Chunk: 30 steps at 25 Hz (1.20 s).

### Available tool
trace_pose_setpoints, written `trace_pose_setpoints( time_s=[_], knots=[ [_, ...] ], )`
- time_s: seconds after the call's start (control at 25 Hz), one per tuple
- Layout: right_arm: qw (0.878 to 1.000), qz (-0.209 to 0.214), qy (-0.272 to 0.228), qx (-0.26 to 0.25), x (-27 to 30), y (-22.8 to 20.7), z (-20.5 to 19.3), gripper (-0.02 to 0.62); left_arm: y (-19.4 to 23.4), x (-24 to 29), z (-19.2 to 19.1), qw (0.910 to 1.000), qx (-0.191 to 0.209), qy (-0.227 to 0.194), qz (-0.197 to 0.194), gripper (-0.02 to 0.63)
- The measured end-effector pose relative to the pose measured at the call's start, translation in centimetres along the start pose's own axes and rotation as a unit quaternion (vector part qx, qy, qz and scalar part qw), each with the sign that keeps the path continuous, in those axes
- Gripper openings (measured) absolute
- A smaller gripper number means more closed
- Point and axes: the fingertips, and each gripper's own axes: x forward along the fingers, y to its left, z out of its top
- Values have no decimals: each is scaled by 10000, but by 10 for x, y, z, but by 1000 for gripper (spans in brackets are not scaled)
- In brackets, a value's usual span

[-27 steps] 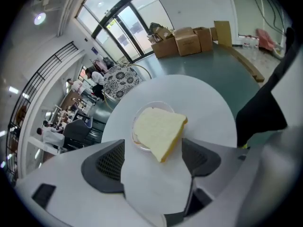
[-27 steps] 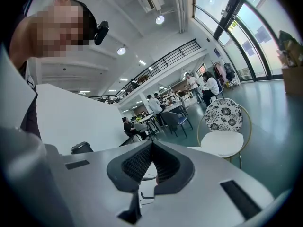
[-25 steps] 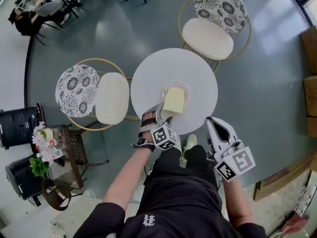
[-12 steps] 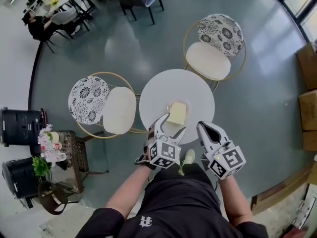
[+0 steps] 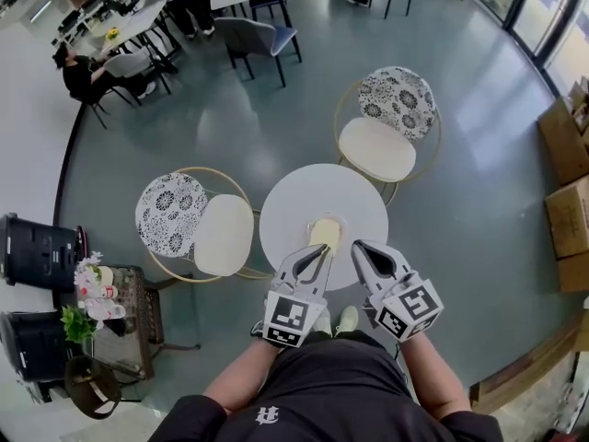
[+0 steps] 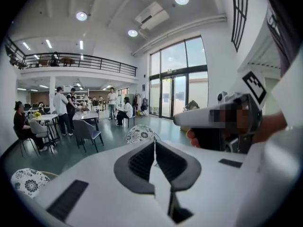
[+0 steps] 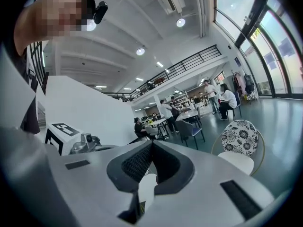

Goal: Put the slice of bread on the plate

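The pale slice of bread lies on a clear plate near the front edge of the round white table. Both grippers hang well above the table, close to the camera, side by side and pointing forward. In the head view the tips of my left gripper overlap the bread, but they are high above it. Its jaws are closing and meet at the tip with nothing between them. My right gripper is shut and empty too.
Two chairs with cream seats and patterned backs stand at the table, one behind it and one at its left. A small stand with flowers is at the left, cardboard boxes at the right. People sit at far tables.
Both grippers have risen away from the table, the left one farther. The left jaws, open beside the bread before, have come together. The bread stays on the plate.
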Motion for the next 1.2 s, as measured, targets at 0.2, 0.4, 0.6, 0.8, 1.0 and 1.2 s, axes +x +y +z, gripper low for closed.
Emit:
trace_pose_setpoints(
  time_s=[0.2, 0.4, 0.6, 0.8, 1.0, 1.2],
  knots=[
    [9998, 115, -99, -95, -8, 17, 11, 0, -10, -19, 30, 9985, -314, -454, -51, 6],
    [9993, 151, -151, -319, -12, 26, 24, 0, -23, -26, 48, 9969, -352, -709, -47, 5],
    [9982, 153, -187, -555, -20, 34, 35, 0, -31, -33, 64, 9953, -396, -877, -50, 5],
    [9967, 172, -255, -749, -22, 35, 45, 0, -31, -32, 75, 9938, -415, -1036, -22, 5],
    [9962, 132, -285, -809, -25, 33, 54, 0, -34, -31, 85, 9931, -408, -1102, -23, 5],
    [9956, 138, -354, -851, -26, 31, 59, 0, -33, -29, 91, 9924, -389, -1166, -12, 5]
  ],
)
